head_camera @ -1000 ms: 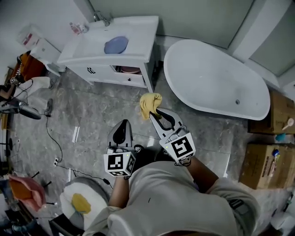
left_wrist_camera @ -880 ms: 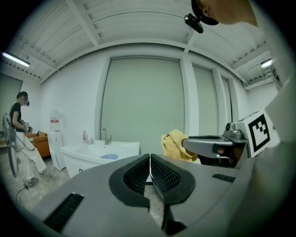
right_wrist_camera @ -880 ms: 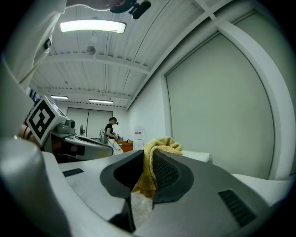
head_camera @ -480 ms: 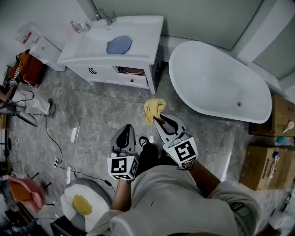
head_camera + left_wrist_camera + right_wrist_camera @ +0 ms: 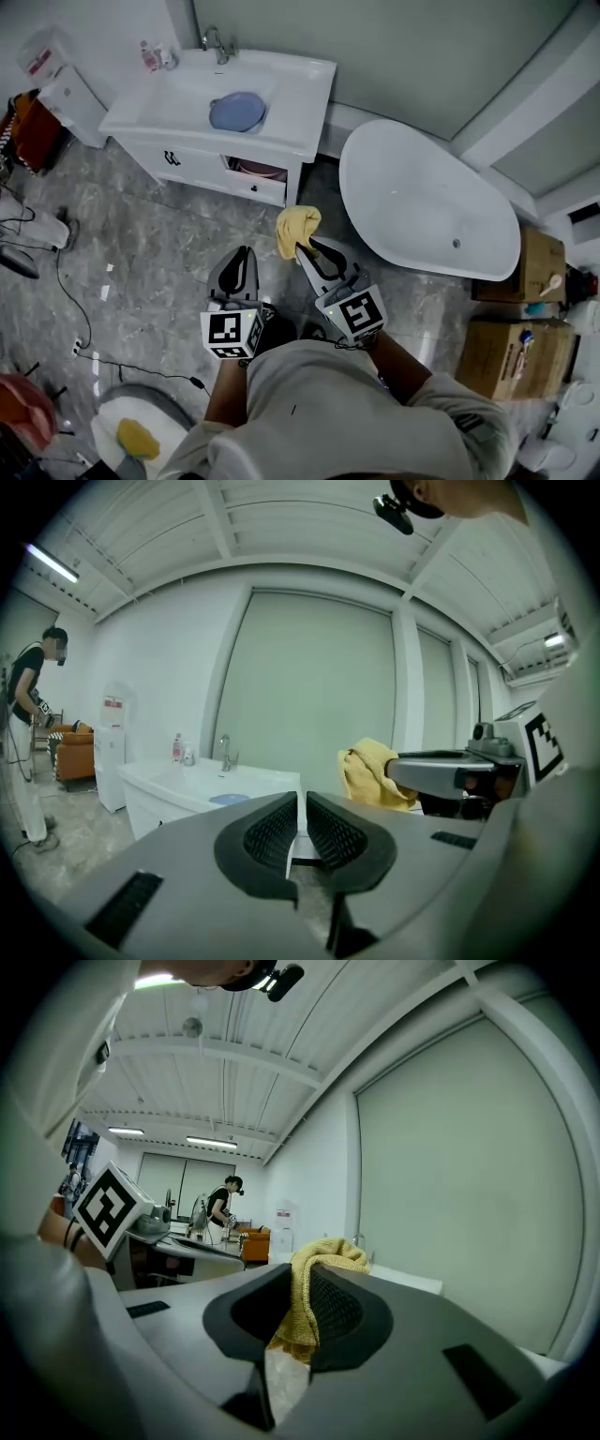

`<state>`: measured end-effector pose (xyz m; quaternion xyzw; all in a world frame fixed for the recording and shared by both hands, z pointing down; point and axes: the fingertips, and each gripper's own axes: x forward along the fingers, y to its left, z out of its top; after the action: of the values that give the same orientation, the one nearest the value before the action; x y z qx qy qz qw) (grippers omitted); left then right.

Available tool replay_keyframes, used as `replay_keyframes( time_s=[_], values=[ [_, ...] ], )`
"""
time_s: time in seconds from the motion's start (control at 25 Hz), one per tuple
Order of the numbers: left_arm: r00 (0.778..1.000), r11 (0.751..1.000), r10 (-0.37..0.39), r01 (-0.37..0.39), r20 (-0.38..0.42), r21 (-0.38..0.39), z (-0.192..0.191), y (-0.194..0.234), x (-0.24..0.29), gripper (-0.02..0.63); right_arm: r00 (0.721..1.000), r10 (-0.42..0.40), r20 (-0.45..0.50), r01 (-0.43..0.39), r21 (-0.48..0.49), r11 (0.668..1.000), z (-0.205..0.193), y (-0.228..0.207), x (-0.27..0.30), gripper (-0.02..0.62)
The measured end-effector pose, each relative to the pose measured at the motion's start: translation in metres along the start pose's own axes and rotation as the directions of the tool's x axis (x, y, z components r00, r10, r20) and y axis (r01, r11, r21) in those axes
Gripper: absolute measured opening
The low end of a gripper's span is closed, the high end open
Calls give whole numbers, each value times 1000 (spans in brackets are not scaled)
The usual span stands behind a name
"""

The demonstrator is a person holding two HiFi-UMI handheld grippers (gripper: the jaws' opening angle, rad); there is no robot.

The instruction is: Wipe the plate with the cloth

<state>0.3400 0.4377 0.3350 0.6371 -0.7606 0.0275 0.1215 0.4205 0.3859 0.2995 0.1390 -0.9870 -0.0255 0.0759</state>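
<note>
The plate [image 5: 236, 112] is blue and lies flat in the basin of the white sink [image 5: 300, 80], far from the person and a little to the left, just in front of the faucet [image 5: 214, 39]. Nothing touches it.

The cloth [image 5: 297, 228] is yellow and bunched. It is pinched in the right gripper [image 5: 307, 249], whose jaws are clenched on a fold of it, and most of the fabric bulges out past the tips. It hangs over the marble floor, well apart from the plate and nearer than the white cabinet [image 5: 192, 159] that carries the sink. The left gripper [image 5: 242, 255] is held just to the left of the right one, level with it. Its jaws are pressed almost together with nothing between them.

To the right of the sink stands a white bathtub [image 5: 422, 202], with cardboard boxes [image 5: 506, 347] beyond it on the far right.

Judged from this, the cloth is in hand but the wiping has not begun; the step under way is the approach to the sink. The next move calls for carrying the cloth forward and left over the basin's edge, then lowering it so the bulging part lands on the plate's face. The plate lies loose in the basin and may slide under the rubbing, so the free left gripper could steady its rim.
</note>
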Motion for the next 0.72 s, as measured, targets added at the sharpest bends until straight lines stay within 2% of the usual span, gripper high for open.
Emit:
replay_keyframes(
  time_s=[0.16,0.4,0.6,0.72],
  values=[
    [1000,1000,-3,2,21,20,18,50,12,26,1000,-18,-6,18,20,1000,11,5,45,58],
    [1000,999,-24,24,3,42,35,101,32,26,999,-38,-35,39,34,999,21,4,104,58],
    [1000,1000,-11,11,-9,-7,26,134,56,26,997,-17,-77,21,46,999,6,-5,150,58],
    [999,1000,7,-7,-37,-7,21,155,81,26,996,13,-89,-8,54,999,-6,-17,182,58]
  ],
)
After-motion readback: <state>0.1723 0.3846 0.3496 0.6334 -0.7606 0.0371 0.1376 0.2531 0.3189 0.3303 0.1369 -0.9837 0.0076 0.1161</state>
